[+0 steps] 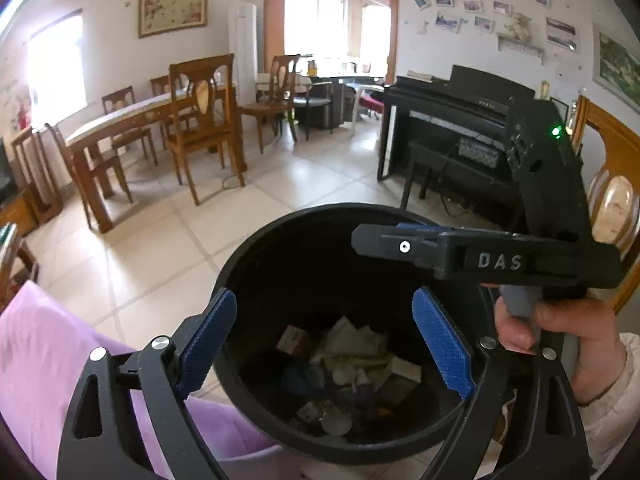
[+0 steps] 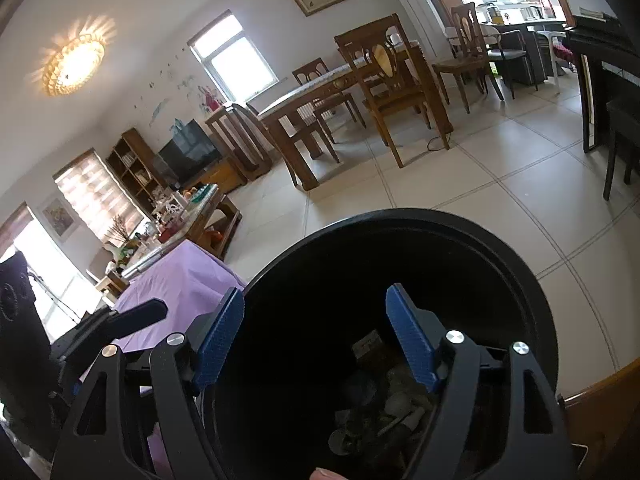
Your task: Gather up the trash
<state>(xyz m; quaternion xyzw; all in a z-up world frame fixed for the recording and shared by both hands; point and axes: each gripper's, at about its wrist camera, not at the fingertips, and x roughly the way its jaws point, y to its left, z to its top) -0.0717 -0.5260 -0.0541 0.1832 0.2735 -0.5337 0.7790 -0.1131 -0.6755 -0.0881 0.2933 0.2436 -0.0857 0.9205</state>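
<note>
both the left gripper [image 1: 324, 344] and right gripper [image 2: 316, 340] are held wide and empty over the round black plastic bin [image 1: 256, 248]; they should be withdrawn clear of its rim.

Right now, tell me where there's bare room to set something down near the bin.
Free: the tiled floor between the black bin and the dining table, and the purple cloth left of the bin. Crowded: the bin's bottom, piled with trash, and its mouth, where both open grippers hover.

Trash [image 1: 352, 376] in bin [image 1: 256, 264], apparently beside cloth [image 1: 48, 360]
</note>
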